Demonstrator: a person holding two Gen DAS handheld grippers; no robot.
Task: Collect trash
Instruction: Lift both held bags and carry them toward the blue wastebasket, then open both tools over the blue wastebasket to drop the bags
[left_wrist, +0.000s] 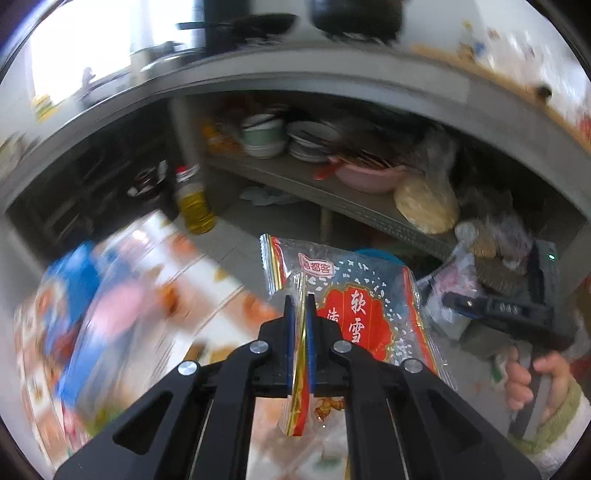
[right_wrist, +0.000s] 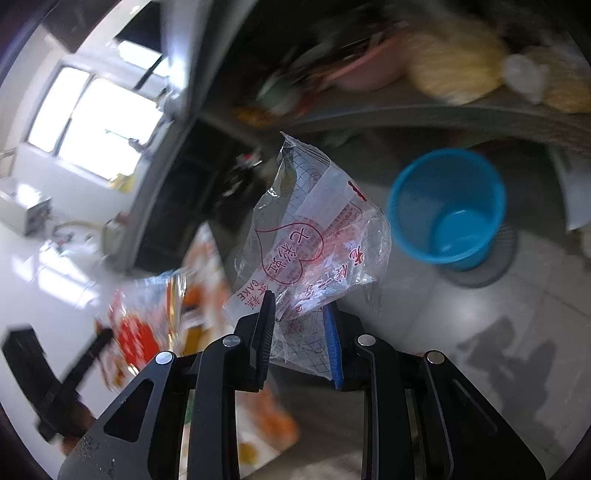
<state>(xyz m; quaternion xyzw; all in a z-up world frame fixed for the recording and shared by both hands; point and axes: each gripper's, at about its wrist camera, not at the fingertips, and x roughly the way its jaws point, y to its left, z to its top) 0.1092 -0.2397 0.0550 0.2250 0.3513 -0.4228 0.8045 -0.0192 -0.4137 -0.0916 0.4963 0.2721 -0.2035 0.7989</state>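
Two tools loaded, both bound for one bin; left tool (left_wrist: 300, 295) pinched almost fully shut on the edge of a red snack wrapper (left_wrist: 354, 314), wrapper fanning forward and to the right of the blue pads, long axis running roughly along the fingers; right tool (right_wrist: 300, 308) closed partway, pads pressing a crumpled clear cake wrapper (right_wrist: 314, 236) that stands up and ahead of the fingers, printed heart facing the camera. In the right wrist view, blue bin (right_wrist: 448, 210) standing upright on the floor just under the lower shelf (right_wrist: 406, 107), open mouth tipped toward the lens, inside apparently bare, lying ahead and to the right of the clear wrapper, near but not yet beneath it; right hand judged the nearer of the two. In the left wrist view, only a sliver of blue behind the top edge of the red wrapper, likely the same bin, so nearly straight ahead of the left tool; right tool seen off to the right with fingers of the hand (left_wrist: 528, 376) round its handle. Patterned surface (left_wrist: 207, 280) blurred at lower left, edge falling away toward the floor. Next call: carry each wrapper over the bin mouth before letting go; light film likely to drift or cling to the pads.
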